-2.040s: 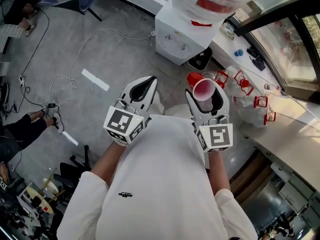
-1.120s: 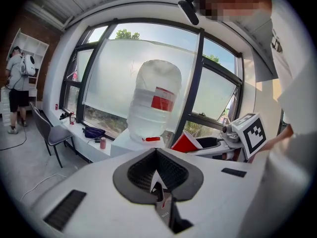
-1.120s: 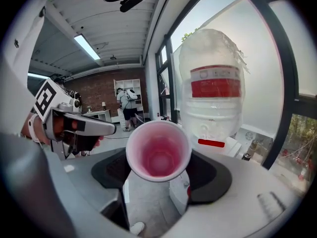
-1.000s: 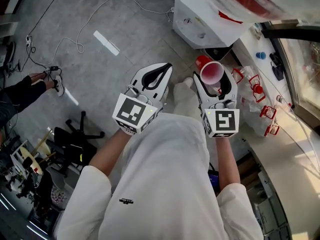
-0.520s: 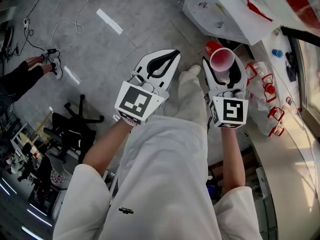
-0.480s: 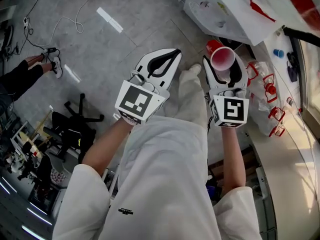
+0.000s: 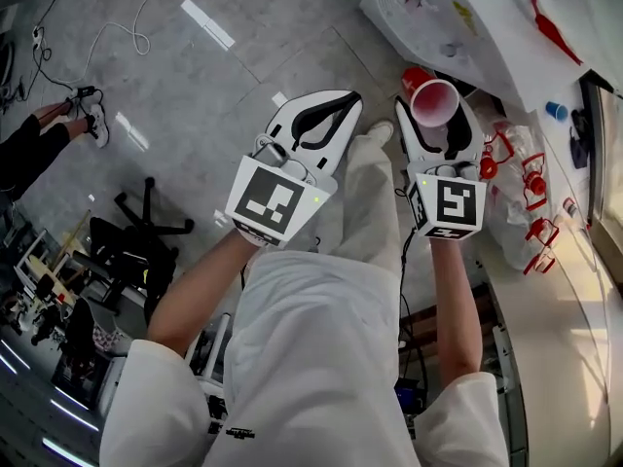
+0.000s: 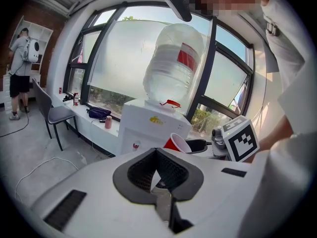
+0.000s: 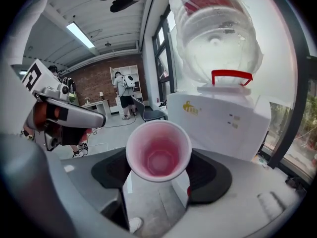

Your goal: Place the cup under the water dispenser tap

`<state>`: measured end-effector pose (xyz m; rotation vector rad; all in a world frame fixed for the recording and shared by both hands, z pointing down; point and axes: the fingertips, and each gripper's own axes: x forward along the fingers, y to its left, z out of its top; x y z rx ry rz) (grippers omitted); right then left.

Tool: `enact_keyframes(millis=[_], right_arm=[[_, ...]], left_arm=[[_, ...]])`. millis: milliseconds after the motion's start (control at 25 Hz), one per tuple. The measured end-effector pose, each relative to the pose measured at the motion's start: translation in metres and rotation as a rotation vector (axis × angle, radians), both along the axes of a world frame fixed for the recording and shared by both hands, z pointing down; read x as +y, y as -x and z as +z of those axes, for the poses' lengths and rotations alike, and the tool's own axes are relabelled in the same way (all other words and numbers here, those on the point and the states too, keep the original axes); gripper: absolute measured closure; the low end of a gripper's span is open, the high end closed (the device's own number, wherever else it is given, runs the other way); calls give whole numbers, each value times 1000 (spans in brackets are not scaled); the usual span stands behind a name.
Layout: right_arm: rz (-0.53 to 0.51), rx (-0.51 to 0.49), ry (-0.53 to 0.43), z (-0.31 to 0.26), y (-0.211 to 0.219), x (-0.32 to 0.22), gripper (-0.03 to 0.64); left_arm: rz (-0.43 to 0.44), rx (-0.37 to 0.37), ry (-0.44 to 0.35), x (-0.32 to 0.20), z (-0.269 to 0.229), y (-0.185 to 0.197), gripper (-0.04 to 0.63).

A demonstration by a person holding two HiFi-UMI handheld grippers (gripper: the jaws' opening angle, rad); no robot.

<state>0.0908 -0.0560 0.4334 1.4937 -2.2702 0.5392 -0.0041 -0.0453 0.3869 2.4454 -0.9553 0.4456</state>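
Bright window daylight; strong fisheye edges, perhaps glare.

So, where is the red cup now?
The red cup is clamped in the right gripper, upper right of the head view, near the water dispenser.

No readable text; the water dispenser (image 9: 223,125) bears an illegible yellow logo (image 9: 191,108).

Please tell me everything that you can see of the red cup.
The red cup looks like thin plastic: red outside, pale pink inside, with a rolled white rim. It is empty. It is tipped so that its open mouth faces back toward the right gripper view's camera. The right gripper holds it in the air, one pad pressing on each side of its wall. It is in front of the white water dispenser and apart from it.
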Motion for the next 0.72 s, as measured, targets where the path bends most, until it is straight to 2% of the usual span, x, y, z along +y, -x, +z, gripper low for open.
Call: enact_keyframes(millis=[720], right_arm=[[75,28,79,106,-14,-34,268]], left_arm=[[-12,-8,27,-28,85,-5,589]])
